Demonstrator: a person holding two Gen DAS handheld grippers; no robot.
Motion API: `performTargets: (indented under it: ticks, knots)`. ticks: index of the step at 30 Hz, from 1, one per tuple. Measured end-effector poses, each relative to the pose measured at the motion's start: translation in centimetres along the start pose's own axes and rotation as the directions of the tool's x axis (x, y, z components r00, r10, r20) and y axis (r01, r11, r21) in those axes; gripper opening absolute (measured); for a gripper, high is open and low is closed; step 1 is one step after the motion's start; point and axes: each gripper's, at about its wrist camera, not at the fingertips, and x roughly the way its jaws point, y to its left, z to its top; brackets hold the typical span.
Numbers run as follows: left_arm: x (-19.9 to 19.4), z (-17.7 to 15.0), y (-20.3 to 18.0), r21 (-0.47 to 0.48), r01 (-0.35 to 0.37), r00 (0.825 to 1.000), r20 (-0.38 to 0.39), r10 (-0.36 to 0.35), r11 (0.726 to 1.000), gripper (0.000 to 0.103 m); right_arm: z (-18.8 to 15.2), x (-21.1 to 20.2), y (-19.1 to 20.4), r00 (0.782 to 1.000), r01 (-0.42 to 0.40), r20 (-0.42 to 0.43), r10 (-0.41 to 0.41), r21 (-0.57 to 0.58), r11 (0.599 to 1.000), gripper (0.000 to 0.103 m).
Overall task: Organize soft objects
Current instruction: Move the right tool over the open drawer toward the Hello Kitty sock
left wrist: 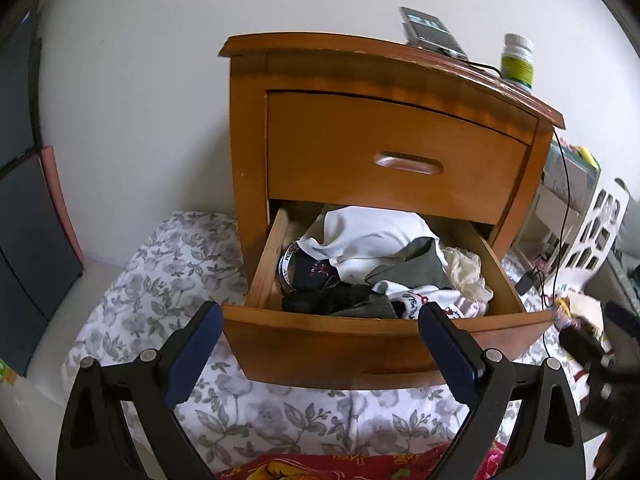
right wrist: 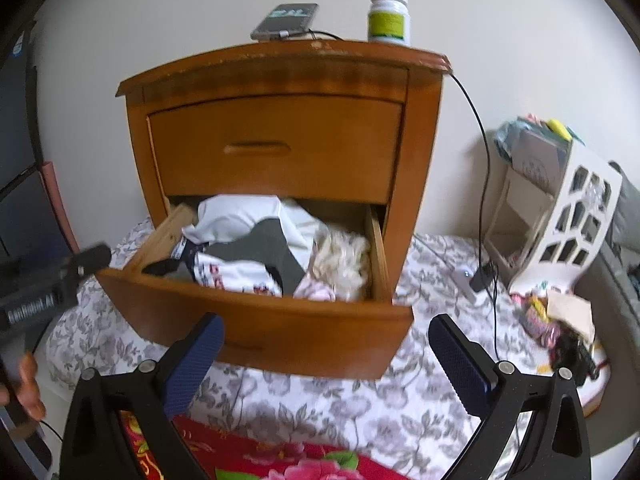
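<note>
A plain white wall (right wrist: pixel 200 8) backs a wooden nightstand (right wrist: pixel 280 80) that stands on a grey floral sheet (right wrist: pixel 420 400). Its top drawer (right wrist: pixel 276 148) is shut; the bottom drawer (right wrist: pixel 256 320) is pulled out. A phone (right wrist: pixel 286 20) and a white bottle (right wrist: pixel 389 16) sit on top, with a black cable (right wrist: pixel 486 168) hanging down the right side. A white cut-out rack (right wrist: pixel 560 216) stands to the right. Dark panels (left wrist: pixel 24 240) line the left edge. A red flowered blanket (right wrist: pixel 280 460) lies nearest. Soft, even light.

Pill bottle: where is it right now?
The pill bottle stands upright at the back right of the nightstand top, right of the phone, in both wrist views.
</note>
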Motion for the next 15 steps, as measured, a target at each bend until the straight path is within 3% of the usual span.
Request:
performTargets:
  ticks: [8,15]
  knots:
    - [1.1,-0.1,1.1,-0.036,0.018,0.999,0.04,-0.017,0.999,0.098,5.1,2.2,0.0,0.999,-0.047,-0.015,0.047,-0.01,0.999,0.103]
    - [2.4,-0.4,2.0,-0.07,0.05,0.995,0.088,-0.044,0.996,0.099,9.0,4.4,0.9,0.989,-0.139,-0.049,0.137,-0.041,0.989,0.103]
